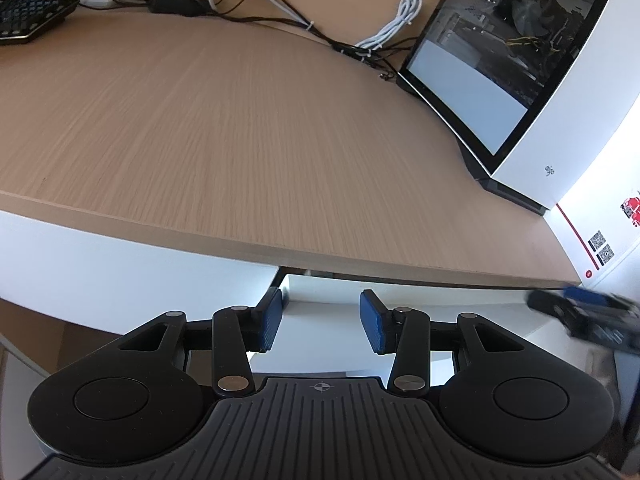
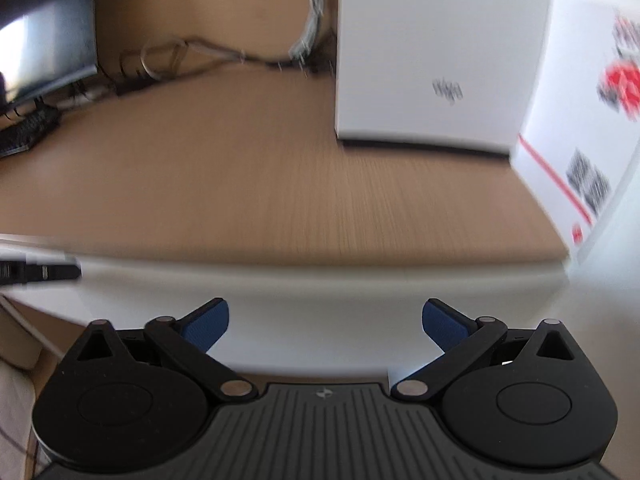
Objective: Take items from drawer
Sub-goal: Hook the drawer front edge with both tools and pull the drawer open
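Observation:
A white drawer front (image 1: pixel 420 294) sits just under the wooden desk top (image 1: pixel 240 140), with a narrow dark gap at its upper left corner; nothing inside it shows. My left gripper (image 1: pixel 322 320) is open in front of that drawer front, its blue pads (image 1: pixel 272 320) apart and empty. The right gripper (image 1: pixel 584 316) appears blurred at the far right, level with the desk edge. In the blurred right wrist view, my right gripper (image 2: pixel 326 324) is open wide and empty before the white drawer front (image 2: pixel 320 292). The left gripper (image 2: pixel 40 272) shows at the left edge.
A white computer case (image 1: pixel 560 120) with a glass side stands at the desk's right. Beside it is a white box (image 1: pixel 600 240) with red print and QR codes. Cables (image 1: pixel 380 36) and a keyboard (image 1: pixel 28 16) lie at the back, and a monitor (image 2: pixel 48 40) at back left.

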`<state>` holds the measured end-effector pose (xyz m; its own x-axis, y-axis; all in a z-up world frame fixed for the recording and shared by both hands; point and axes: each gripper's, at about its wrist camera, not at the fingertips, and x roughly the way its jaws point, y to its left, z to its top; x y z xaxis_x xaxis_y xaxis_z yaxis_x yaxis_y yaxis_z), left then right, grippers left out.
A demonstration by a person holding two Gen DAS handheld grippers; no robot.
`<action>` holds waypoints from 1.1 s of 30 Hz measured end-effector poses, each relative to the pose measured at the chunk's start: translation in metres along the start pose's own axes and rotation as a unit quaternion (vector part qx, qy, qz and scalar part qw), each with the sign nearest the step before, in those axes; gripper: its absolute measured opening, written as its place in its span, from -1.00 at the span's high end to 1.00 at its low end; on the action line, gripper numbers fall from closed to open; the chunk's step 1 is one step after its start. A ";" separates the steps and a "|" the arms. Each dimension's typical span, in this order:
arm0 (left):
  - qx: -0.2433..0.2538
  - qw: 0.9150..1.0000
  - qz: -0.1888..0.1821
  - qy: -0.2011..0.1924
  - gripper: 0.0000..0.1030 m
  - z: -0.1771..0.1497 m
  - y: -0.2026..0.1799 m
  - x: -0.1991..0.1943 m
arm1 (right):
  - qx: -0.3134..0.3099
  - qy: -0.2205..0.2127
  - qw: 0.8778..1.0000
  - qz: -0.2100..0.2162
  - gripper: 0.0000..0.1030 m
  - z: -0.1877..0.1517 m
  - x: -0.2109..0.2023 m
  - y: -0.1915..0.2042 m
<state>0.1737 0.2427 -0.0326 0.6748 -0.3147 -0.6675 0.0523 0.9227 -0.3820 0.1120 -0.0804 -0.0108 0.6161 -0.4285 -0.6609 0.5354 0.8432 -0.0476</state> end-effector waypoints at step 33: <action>0.003 1.000 0.011 0.011 0.12 -0.007 -0.006 -0.008 | 0.021 0.113 0.993 0.006 -0.07 0.023 0.035 0.012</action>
<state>0.1630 0.2379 -0.0293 0.6593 -0.2992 -0.6898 0.0428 0.9309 -0.3628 0.1531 -0.0931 -0.0170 0.4797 -0.3314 -0.8124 0.5557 0.8313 -0.0109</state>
